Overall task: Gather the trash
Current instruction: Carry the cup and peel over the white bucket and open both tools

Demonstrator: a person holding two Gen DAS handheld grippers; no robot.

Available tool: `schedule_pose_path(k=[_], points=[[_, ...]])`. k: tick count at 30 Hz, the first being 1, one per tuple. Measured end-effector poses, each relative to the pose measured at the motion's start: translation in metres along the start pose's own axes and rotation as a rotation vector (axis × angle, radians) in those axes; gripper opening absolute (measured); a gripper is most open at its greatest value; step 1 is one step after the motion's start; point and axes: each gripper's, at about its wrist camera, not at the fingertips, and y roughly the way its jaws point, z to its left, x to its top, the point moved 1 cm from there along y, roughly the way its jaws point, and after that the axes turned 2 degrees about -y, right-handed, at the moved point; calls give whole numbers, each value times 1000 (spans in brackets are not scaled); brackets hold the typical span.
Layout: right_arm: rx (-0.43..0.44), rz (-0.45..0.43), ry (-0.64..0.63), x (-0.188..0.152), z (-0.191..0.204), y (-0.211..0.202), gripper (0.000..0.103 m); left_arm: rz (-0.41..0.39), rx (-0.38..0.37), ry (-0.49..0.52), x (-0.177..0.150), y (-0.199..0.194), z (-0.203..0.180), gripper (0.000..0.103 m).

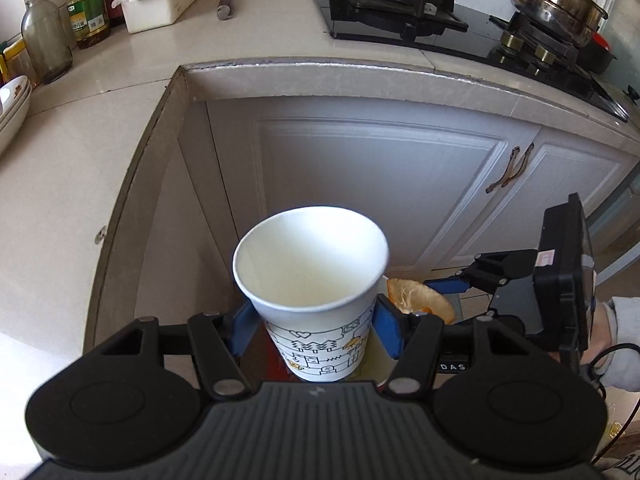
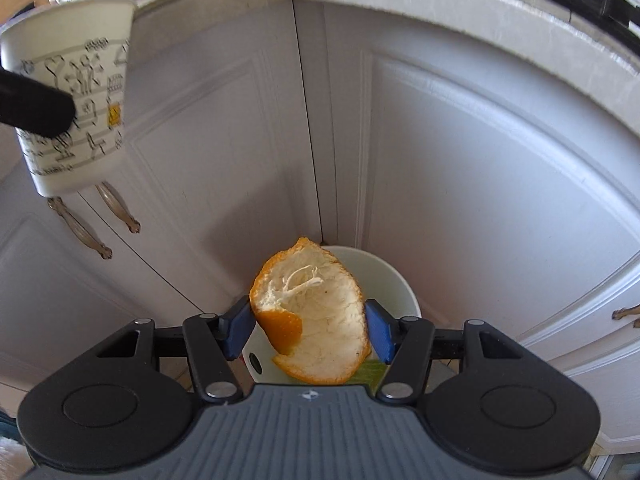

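- The left gripper has its blue pads closed partway against the lower wall of a paper cup, which it holds upright with its mouth open, out in front of the cabinet doors and below the counter edge.
- The cup looks empty, so I judge it very light; its thin wall will dent under a hard squeeze. The low grip near the stiffer base seems a sound place to hold it.
- The right gripper has its jaws about half closed on an orange peel, one pad at each side edge, with the white pith facing the camera.
- The peel is light, limp and curled, and likely to slip or fold if the grip shifts. Holding it across its widest part, as here, seems safest.
- Just under the peel sits a pale round bin on the floor by the cabinet corner; something green lies inside, too hidden to name.
- Writing: the cup carries line drawings of hearts, trees and houses, with no legible words. The letters "DAS" show on the right gripper's body in the left wrist view. The oil bottle on the far left counter has a label too small to read.
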Motion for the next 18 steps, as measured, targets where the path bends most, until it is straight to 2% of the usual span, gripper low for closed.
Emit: schedule_pose_path(k=[3,6,8,10,18], points=[[17,21,13,-4,-3,17,65,10,6,0,2,7,-1,61],[32,40,30,-9,-4,30,81,21,11,-2,3,14,-3,61],[36,37,37,-11,-5,32,96,26,11,-1,3,18,-3,61],[42,29,53,-13,-7,30,101,30,9,-2,4,22,-4,61],[15,-6,125,-18,-13,6,103,58,-13,5,5,49,-13,61]])
